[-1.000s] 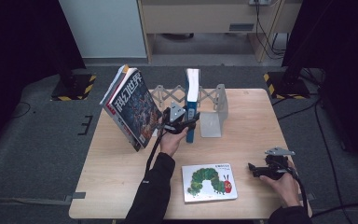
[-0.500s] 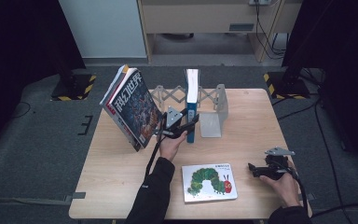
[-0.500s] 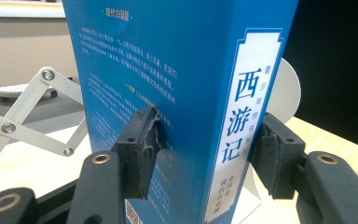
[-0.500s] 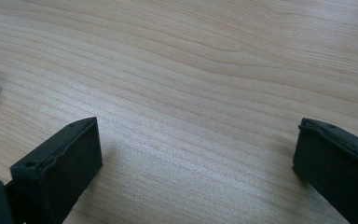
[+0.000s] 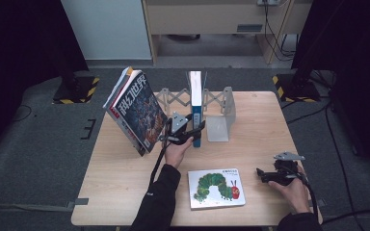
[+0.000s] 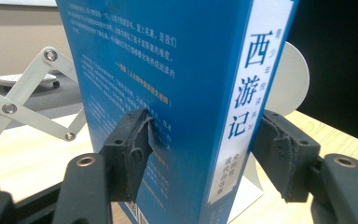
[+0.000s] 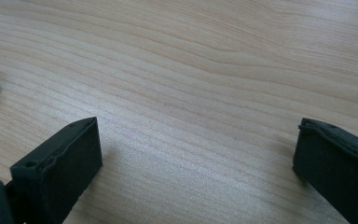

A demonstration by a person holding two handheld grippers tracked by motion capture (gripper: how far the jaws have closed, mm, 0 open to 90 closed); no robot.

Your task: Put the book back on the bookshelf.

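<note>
The high view looks forward and down on the whole surface (image 5: 125,192) from above its near side. The left gripper view sits close against the blue book (image 6: 177,93), also seen upright in the high view. The right gripper view faces bare wood, very near.

place: lab or recording studio
floor: grey carpet (image 5: 38,159); hazard-striped stand feet (image 5: 77,91)
surround: black curtains (image 5: 24,43); trailing cables (image 5: 274,33)
centre: lone wooden worktop (image 5: 120,192)
</note>
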